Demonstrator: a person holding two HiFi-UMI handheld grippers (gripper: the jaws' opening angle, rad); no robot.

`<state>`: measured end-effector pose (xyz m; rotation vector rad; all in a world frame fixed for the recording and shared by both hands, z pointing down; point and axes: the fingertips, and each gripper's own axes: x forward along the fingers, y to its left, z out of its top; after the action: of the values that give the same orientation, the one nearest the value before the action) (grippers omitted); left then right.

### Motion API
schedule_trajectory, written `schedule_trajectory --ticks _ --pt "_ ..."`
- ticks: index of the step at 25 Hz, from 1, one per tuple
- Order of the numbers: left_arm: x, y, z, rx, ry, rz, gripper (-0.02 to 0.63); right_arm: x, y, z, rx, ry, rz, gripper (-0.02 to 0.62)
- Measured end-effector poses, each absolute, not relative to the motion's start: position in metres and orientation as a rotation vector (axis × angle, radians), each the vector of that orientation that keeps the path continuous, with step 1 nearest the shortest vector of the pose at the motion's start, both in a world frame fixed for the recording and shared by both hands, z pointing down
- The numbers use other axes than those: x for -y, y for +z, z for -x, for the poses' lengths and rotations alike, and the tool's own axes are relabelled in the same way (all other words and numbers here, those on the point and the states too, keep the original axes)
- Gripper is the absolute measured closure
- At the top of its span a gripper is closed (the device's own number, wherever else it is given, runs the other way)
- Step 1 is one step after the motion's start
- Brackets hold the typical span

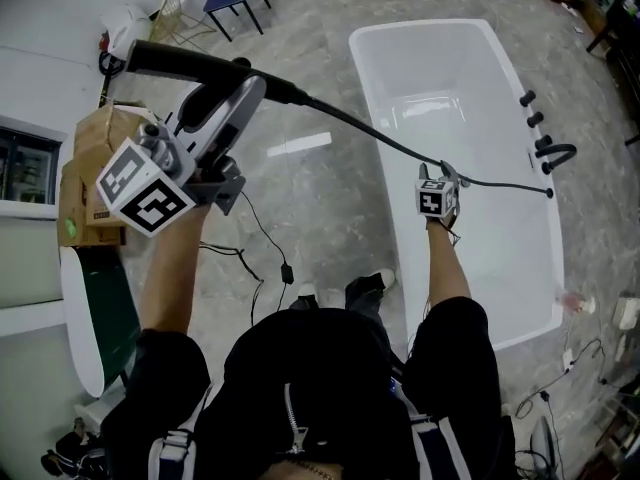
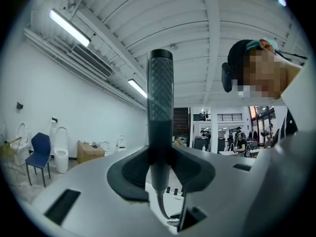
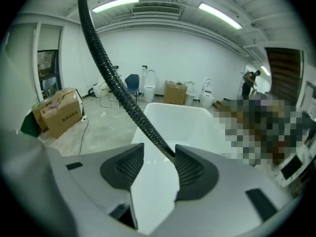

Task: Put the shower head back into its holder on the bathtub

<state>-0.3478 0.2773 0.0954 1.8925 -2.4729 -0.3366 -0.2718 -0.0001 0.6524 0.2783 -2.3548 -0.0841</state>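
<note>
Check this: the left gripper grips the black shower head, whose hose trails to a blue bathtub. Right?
The bathtub is white, not blue; the head view shows it. The left gripper does grip the black shower head, whose hose trails to it.

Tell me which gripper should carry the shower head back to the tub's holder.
Left. The left gripper is clamped on the shower head, so it can carry it. The right gripper has its fingers apart, with only the hose passing between them above the bathtub.
</note>
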Motion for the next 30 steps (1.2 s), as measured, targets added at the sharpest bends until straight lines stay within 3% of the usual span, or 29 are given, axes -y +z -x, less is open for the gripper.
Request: schedule_trajectory --ticks 10,21,30 --pt "-0.304 0.103 0.359 2.534 -0.356 -1.785 0.454 0.045 0.630 0.283 2.372 -0.078 -0.394 0.520" --pt "-0.269 0.130 0.350 2.440 -0.278 -1.857 0.454 0.075 0.589 0.218 2.394 -0.016 -0.552 0.525" --pt "-0.173 0.161 0.318 2.265 -0.226 -2.007 0.454 0.143 0.524 0.155 2.474 -0.044 -0.682 0.525"
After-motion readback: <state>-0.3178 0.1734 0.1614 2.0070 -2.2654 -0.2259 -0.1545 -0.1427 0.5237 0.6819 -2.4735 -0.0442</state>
